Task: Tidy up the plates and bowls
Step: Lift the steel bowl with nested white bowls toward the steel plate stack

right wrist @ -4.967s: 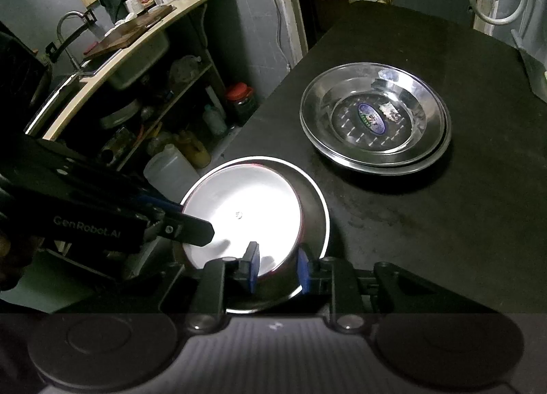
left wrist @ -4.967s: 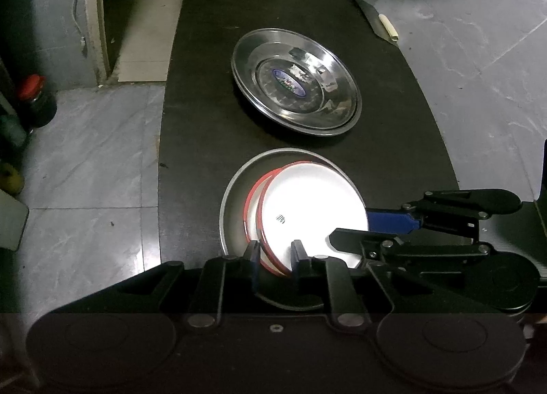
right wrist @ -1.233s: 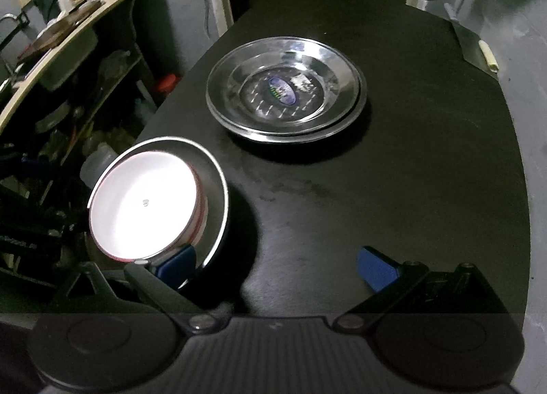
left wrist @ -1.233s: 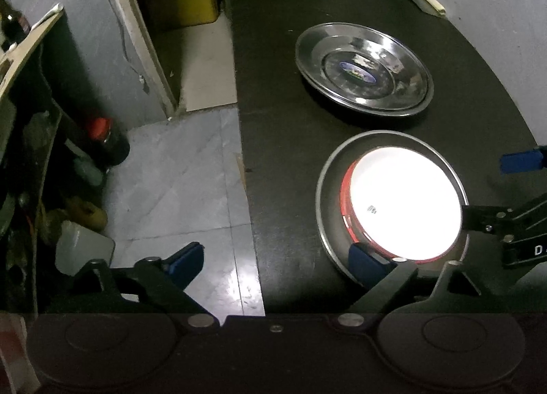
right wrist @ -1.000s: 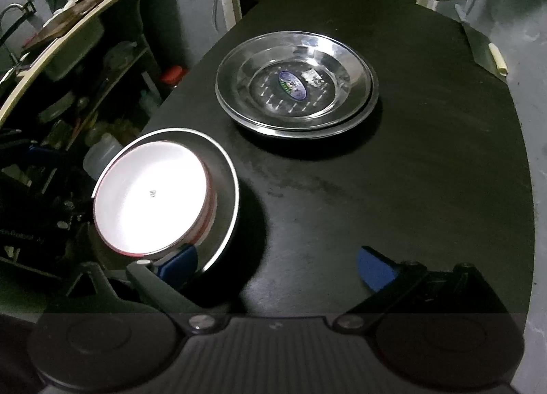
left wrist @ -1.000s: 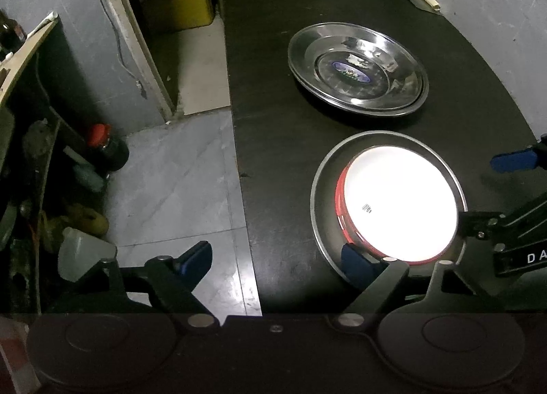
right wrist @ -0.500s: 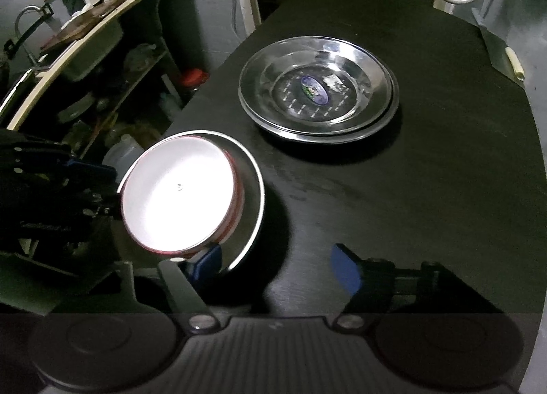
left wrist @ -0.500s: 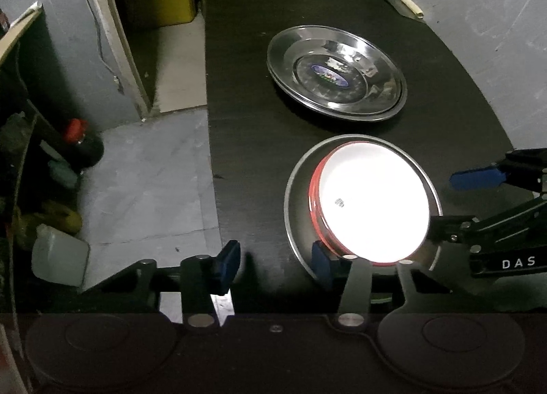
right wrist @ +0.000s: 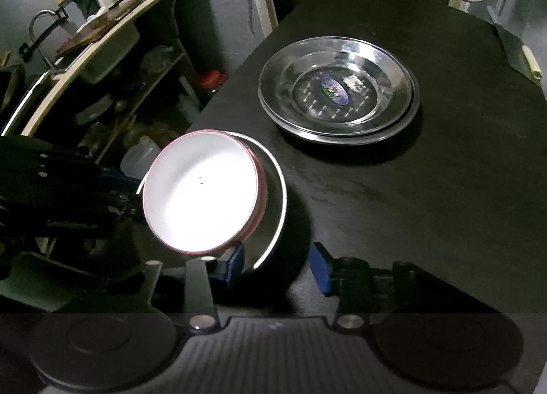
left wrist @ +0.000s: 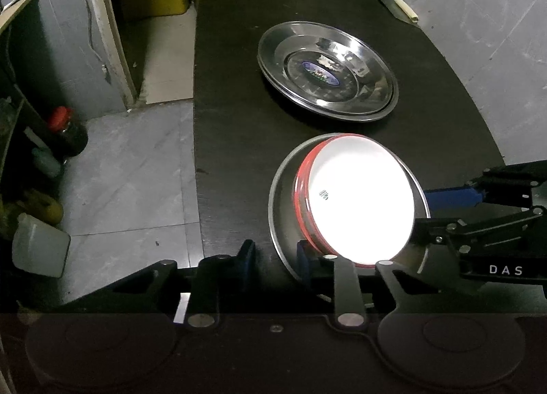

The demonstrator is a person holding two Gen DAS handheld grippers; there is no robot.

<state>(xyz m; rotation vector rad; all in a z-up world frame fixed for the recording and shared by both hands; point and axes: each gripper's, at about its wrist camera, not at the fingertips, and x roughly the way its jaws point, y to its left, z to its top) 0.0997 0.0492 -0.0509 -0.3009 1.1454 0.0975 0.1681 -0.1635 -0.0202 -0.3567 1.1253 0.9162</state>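
Observation:
A white bowl with a red rim (left wrist: 355,202) sits inside a steel plate (left wrist: 283,202) near the table's left edge; both show in the right wrist view, the bowl (right wrist: 201,192) and the plate (right wrist: 277,209). A stack of steel plates (left wrist: 328,69) lies farther back, also in the right wrist view (right wrist: 338,90). My left gripper (left wrist: 275,257) is open, its jaws either side of the plate's near rim. My right gripper (right wrist: 277,266) is open, its jaws either side of the plate's right rim.
The black table (left wrist: 239,141) drops off at its left edge to a grey tiled floor (left wrist: 130,168) with bottles and a white jug (left wrist: 41,243). A counter with a sink and shelves (right wrist: 102,42) stands left. A knife (right wrist: 526,59) lies at the table's far right.
Both grippers have narrowed from wide open and moved in on the plate's rim. The bowl and plate now sit tilted compared with a second ago.

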